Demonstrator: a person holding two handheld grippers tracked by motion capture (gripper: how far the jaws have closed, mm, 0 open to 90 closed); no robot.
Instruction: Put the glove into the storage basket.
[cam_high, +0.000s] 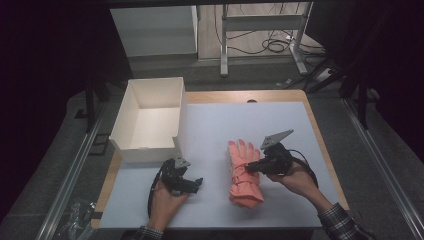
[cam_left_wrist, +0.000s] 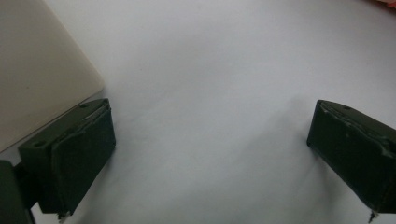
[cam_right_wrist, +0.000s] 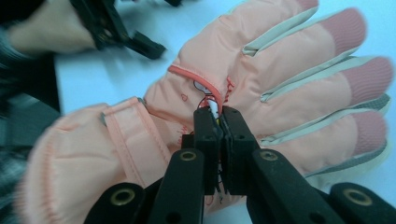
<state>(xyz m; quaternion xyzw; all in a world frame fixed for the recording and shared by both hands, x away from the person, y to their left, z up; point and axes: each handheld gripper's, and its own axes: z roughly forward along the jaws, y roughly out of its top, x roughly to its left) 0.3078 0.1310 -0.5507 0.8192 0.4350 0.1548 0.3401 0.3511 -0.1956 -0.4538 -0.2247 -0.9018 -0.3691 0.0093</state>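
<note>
A salmon-pink winter glove (cam_high: 244, 175) lies flat on the white mat, fingers pointing away from the person. My right gripper (cam_high: 249, 167) reaches in from the right at the glove's middle. In the right gripper view its jaws (cam_right_wrist: 218, 116) are shut on a thin red cord on the back of the glove (cam_right_wrist: 275, 70). My left gripper (cam_high: 189, 173) rests low on the mat, left of the glove, just off the front corner of the box. Its jaws stand wide open over bare mat (cam_left_wrist: 210, 116).
An open white cardboard box (cam_high: 181, 116) stands at the table's back left, and its corner (cam_left_wrist: 42, 70) sits beside my left jaw. The white mat (cam_high: 220, 120) covers most of the wooden table (cam_high: 320, 145). Desk legs and cables lie on the floor beyond.
</note>
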